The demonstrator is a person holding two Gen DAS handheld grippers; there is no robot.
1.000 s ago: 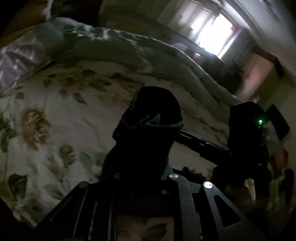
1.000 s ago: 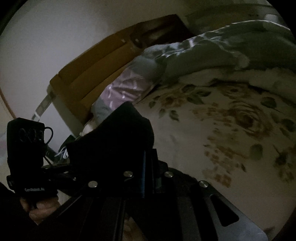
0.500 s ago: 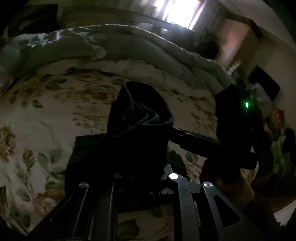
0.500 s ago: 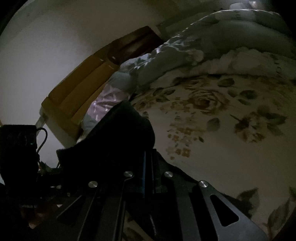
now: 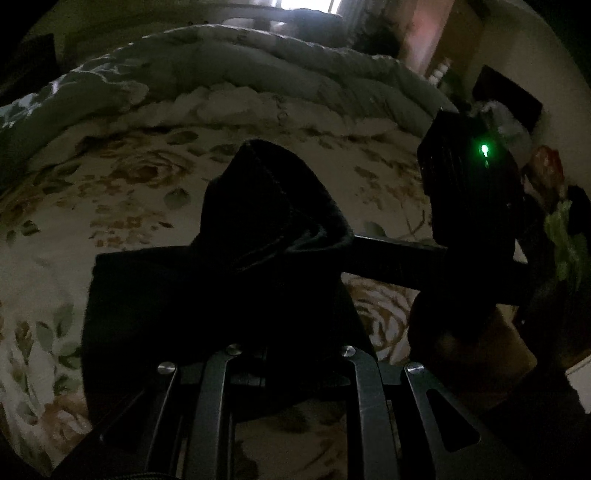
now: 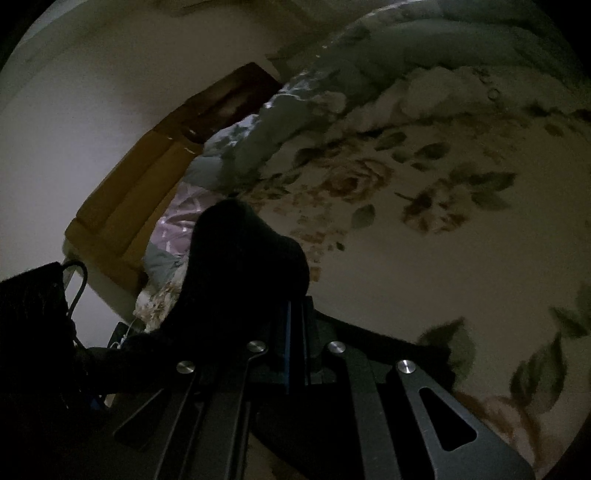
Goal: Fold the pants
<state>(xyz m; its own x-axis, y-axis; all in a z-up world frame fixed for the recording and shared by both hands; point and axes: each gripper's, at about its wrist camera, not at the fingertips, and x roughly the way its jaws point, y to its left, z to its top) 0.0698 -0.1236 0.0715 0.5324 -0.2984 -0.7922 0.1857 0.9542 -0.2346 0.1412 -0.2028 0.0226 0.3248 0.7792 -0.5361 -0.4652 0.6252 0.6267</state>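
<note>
— Black cloth was seen bunched at the left gripper (image 5: 284, 332); what was held there?

— The pants (image 5: 258, 266) were pinched between the closed jaws, with a peak of fabric standing up past the fingertips and a flatter fold hanging to the left, above the sheet (image 5: 110, 192).

— And the right gripper (image 6: 291, 332)?

— It was likewise closed on the pants (image 6: 243, 266); a dark hump of cloth was raised ahead of its jaws, and the rest trailed off to the left, towards the other tool. From the left wrist view the right gripper's body (image 5: 469, 192) was seen close by on the right, a green light lit on it.

— Where was the garment lying?

— It was lifted at both grips over a floral sheet; how much of it touched the bed could not be told in the dim light.

— What was seen beyond?

— A rumpled quilt (image 5: 258, 74) was heaped along the far edge of the sheet, a lilac pillow (image 6: 177, 221) was seen beside it, a wooden headboard (image 6: 147, 184) behind that, and a bright window (image 5: 306, 3) farthest off.
</note>
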